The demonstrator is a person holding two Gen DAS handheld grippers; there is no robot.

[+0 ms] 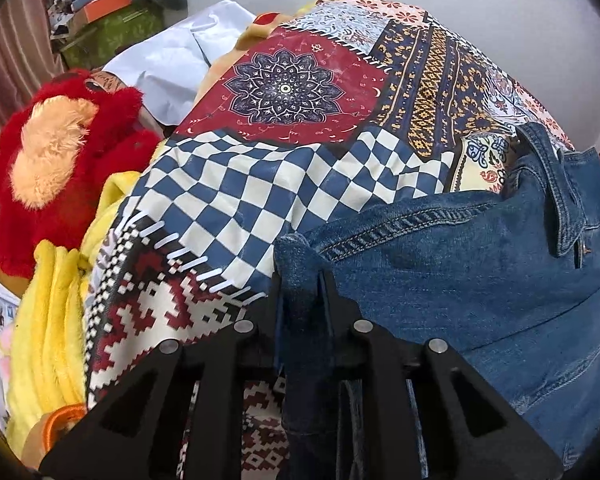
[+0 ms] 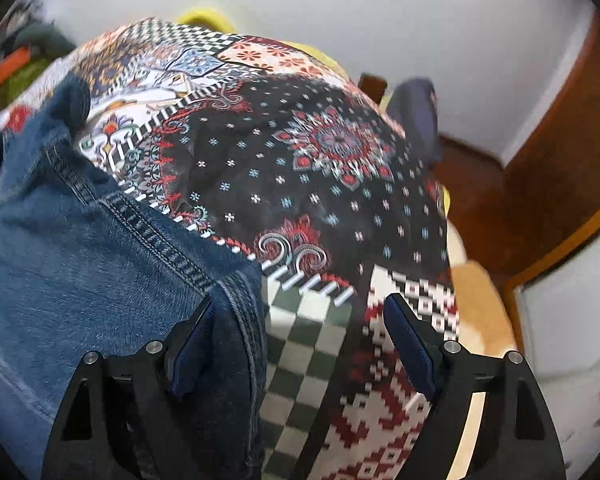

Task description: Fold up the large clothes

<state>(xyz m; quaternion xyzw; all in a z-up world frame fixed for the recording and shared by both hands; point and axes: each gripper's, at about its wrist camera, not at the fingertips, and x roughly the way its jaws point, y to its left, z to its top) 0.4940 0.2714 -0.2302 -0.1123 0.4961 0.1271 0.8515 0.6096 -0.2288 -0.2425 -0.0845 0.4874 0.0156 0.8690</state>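
Both grippers sit at the denim garment [image 1: 480,280] edge: left gripper [image 1: 300,280] pinches it (fingers nearly closed), right gripper [image 2: 300,312] stands spread, denim beside its left finger.

Spread over a raised surface, hiding it entirely: a patchwork-print cloth [image 1: 284,184] of blue-and-white checks, a red mandala square, and maroon-and-white pixel patterns. Lying directly on it, a blue denim jacket [image 1: 480,280] with orange stitching, crumpled. Crowded against the cloth's edge: a fluffy yellow blanket [image 1: 56,320], a red plush toy [image 1: 68,152], and a pale blue-white garment [image 1: 172,68].
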